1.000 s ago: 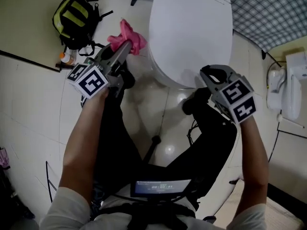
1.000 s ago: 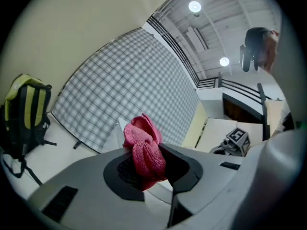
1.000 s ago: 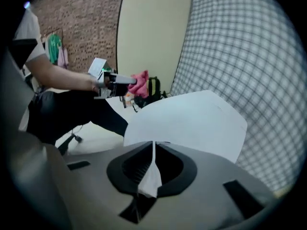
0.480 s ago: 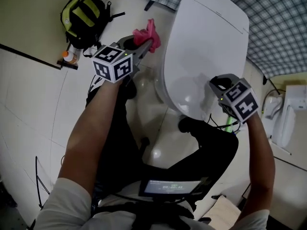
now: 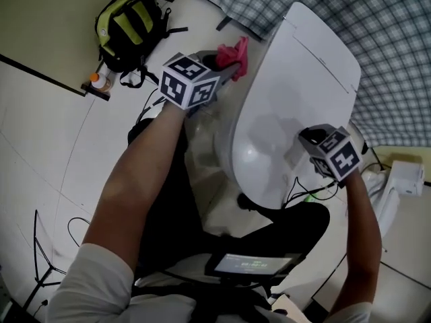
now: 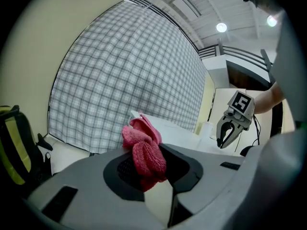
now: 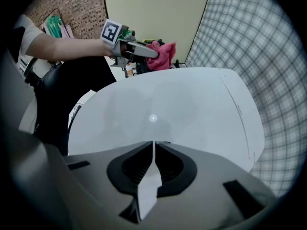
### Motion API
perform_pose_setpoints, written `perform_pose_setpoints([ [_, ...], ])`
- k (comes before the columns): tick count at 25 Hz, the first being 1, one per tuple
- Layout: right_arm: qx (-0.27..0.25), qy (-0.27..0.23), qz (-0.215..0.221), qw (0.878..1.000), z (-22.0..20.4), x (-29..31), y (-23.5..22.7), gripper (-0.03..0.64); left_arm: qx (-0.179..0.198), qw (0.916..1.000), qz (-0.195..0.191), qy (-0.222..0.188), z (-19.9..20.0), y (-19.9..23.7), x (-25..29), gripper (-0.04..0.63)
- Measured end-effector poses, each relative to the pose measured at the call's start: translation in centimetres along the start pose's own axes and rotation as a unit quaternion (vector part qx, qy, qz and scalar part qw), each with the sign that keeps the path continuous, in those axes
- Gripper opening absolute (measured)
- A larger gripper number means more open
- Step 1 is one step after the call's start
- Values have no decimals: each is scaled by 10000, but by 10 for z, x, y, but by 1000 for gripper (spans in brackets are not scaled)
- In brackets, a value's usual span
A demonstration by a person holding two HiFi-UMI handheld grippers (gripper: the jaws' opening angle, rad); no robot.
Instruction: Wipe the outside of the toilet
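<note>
The white toilet stands with its lid down, filling the middle of the head view. My left gripper is level at the toilet's left rear side and is shut on a pink cloth. In the left gripper view the cloth bulges out between the jaws. My right gripper points down over the right part of the lid. Its jaws are shut with nothing between them, just above the lid. From there I also see the left gripper and the cloth beyond the far edge.
A black and yellow backpack lies on the floor at the upper left, with an orange-capped bottle beside it. A checked wall runs behind the toilet. The person's dark-trousered legs straddle the toilet's front. Cables trail at the right.
The left gripper has carried the cloth up and to the right in the picture, along the toilet's left side. The right gripper has gone from the front rim to over the lid.
</note>
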State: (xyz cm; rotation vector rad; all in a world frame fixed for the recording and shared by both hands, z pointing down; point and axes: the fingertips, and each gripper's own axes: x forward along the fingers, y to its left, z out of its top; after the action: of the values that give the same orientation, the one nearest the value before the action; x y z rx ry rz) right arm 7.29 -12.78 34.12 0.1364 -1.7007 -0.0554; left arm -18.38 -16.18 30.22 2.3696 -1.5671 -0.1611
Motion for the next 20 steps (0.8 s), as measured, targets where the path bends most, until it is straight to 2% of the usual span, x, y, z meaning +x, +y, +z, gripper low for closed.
perform_pose_setpoints([
  [4,-125,344,137,9992,-9,15,-10,25,21,10000,-47,-4,9,17,24,80],
  [8,-64,594,551,9967,-11,18,-7,25,-25,9998,-170,67,16,27,47,80],
  [11,-216,698,564,9957,-11,20,-7,25,-11,9998,-205,76,27,34,66,80],
  [16,-494,853,620,9932,-11,18,0,23,106,9995,-78,272,38,62,119,80],
  [20,-462,769,852,9923,-8,16,3,18,281,9983,90,508,23,91,161,80],
])
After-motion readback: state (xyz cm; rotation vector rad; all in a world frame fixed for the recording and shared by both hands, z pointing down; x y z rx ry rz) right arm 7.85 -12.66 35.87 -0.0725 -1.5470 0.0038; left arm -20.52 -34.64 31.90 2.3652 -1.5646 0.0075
